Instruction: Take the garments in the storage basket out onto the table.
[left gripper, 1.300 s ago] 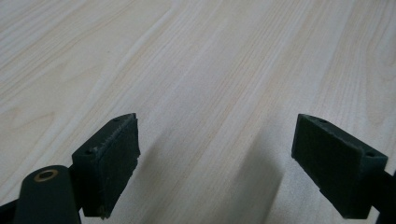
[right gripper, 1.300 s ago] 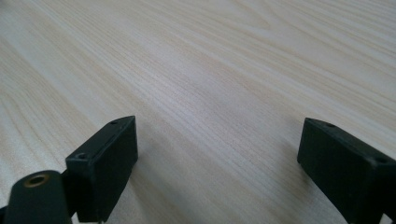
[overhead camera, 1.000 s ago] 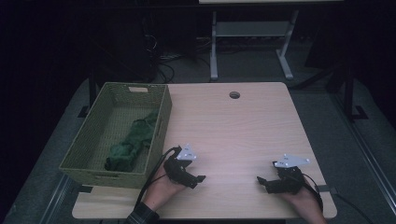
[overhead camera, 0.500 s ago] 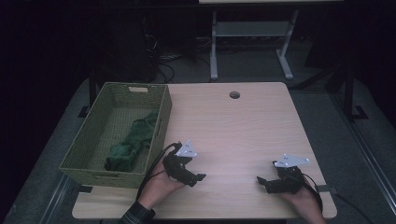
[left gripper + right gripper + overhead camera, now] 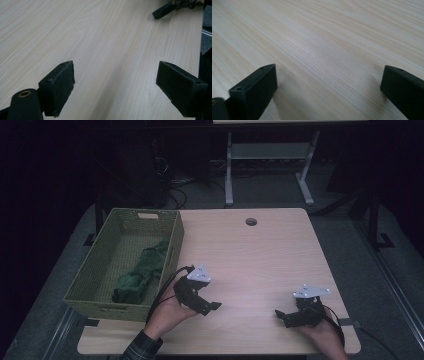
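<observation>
The left claw (image 5: pixel 212 306) and the right claw (image 5: pixel 280 315) are both wide and empty; the right has just been opening. The green cloth (image 5: pixel 142 272) lies inside the basket (image 5: pixel 100 307) (beside the left hand). Reach over the rim from above and pinch the cloth's middle.

A pale wood-grain counter (image 5: pixel 260 255) with a round cable hole (image 5: pixel 251 222) stands on grey carpet (image 5: pixel 350 240). Behind it, a white-legged stand (image 5: pixel 265 165) and cables (image 5: pixel 172 190) sit in a dim room.

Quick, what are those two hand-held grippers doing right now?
Left hand-held gripper: open, holding nothing.
Right hand-held gripper: open, has just been opening, nothing between.
</observation>
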Available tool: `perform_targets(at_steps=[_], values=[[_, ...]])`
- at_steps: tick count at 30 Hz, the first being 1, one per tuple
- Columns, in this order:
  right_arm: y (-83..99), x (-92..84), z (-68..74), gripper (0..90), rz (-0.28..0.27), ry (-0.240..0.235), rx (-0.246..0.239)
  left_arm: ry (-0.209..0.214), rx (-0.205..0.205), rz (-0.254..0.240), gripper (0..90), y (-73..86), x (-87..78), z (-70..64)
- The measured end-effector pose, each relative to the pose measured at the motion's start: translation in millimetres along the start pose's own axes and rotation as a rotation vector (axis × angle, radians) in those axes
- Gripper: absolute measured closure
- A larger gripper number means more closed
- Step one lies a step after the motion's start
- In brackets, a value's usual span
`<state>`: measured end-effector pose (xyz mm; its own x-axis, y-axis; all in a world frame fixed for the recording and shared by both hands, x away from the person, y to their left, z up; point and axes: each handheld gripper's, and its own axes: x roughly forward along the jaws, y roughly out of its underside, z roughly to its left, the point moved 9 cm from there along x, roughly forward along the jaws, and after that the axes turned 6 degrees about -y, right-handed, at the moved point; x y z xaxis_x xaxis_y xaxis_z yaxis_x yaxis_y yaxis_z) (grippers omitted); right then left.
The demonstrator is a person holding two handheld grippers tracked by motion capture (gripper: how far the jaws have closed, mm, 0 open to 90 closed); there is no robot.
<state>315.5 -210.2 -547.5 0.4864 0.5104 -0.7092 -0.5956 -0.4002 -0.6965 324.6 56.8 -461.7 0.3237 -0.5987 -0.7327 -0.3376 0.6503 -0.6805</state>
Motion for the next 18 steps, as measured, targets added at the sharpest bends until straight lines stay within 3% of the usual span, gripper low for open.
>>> perform_targets(at_steps=[18], values=[[-0.4,0.2,-0.6,0.0,-0.003,0.001,-0.005,0.013,0.004,-0.027,14.3,-17.5,-27.1,16.9]])
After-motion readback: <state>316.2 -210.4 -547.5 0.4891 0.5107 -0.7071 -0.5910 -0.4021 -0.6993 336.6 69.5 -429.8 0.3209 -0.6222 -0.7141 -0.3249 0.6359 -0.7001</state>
